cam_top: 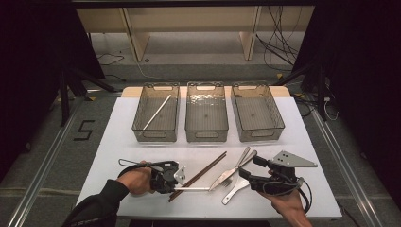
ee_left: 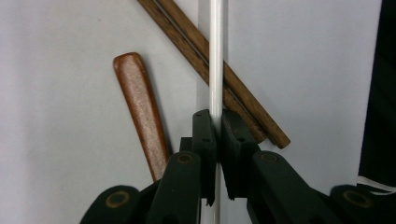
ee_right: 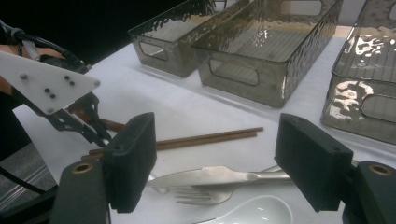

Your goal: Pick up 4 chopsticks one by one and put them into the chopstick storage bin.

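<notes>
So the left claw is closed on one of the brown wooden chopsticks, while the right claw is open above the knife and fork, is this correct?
Not quite. The left claw is closed on the white chopstick, not a brown one; the brown chopsticks lie under it on the table, as the left gripper view shows. The rest holds: the right claw is open above the knife and fork.

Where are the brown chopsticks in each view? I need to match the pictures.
High view: brown chopsticks at lower centre, slanting up to the right.
Left gripper view: upper centre, crossing under the white stick, just above the fingers.
Right gripper view: mid-left, lying level beyond the knife.
Shared landmark: the left gripper, shut on the white stick by the chopsticks' near end.
</notes>
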